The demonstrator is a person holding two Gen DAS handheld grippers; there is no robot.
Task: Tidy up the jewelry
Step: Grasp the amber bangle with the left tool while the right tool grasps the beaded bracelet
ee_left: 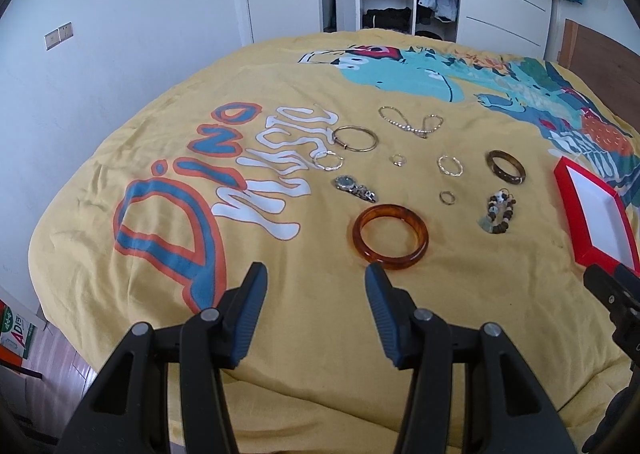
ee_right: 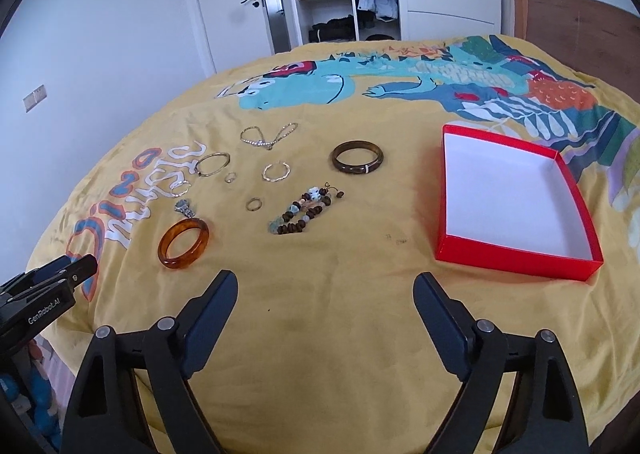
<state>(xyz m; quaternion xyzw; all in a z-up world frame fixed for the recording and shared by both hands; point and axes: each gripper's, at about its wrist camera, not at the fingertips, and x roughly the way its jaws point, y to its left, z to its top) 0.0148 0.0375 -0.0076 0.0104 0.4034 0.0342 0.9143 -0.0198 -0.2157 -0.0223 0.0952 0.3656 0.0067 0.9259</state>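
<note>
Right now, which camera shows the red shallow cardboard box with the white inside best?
The right wrist view: the red shallow cardboard box appears whole, all four walls and its bare white floor visible. The left wrist view catches the box only at the right edge, squeezed by the lens, its near corner hidden behind the right tool.

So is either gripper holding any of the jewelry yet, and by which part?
Nothing is held. The left gripper and right gripper are both open over the yellow bedspread, short of the amber bangle.

A: that yellow bedspread with the teal dinosaur print, wow. Box is red outside, white inside.

B: amber-orange bangle too, plus a dark brown one.
</note>
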